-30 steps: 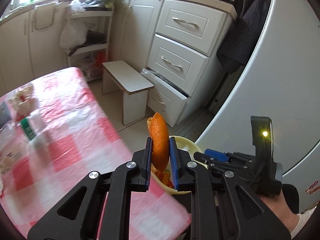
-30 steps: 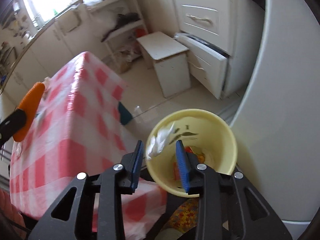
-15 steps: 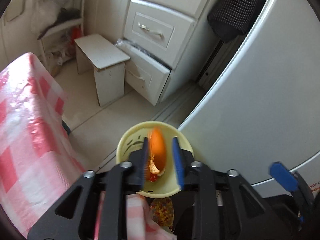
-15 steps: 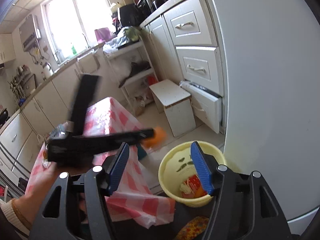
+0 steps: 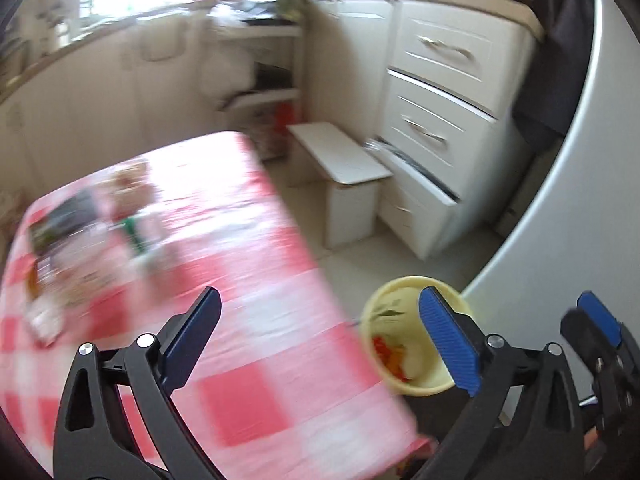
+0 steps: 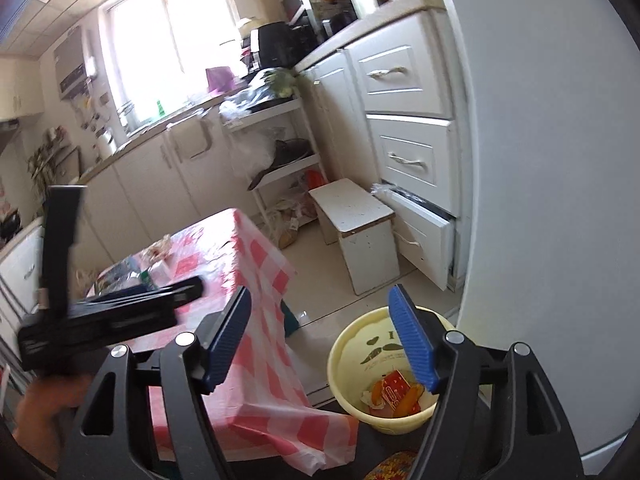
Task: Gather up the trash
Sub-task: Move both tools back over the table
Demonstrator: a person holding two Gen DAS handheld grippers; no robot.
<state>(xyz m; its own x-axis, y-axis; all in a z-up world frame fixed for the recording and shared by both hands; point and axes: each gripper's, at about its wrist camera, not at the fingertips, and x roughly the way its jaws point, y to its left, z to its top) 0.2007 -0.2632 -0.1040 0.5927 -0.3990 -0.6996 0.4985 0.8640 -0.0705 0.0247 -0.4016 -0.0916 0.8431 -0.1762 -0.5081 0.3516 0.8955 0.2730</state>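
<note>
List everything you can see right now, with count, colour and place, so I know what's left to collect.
bin: one, pale yellow, on the floor between the table corner and the fridge.
trash in the bin: several red, orange and white scraps, count unclear.
table: one, pink and white checked cloth, left of the bin.
items on the table: a blurred cluster at the far left end, one part green; count cannot be told.
stool: one, white, on the floor by the drawers.
drawers: three, white; the lowest stands ajar.
fridge: one, pale grey, right.
left hand-held gripper: open, empty, over the table edge.
right hand-held gripper: open, empty, above the bin.
</note>
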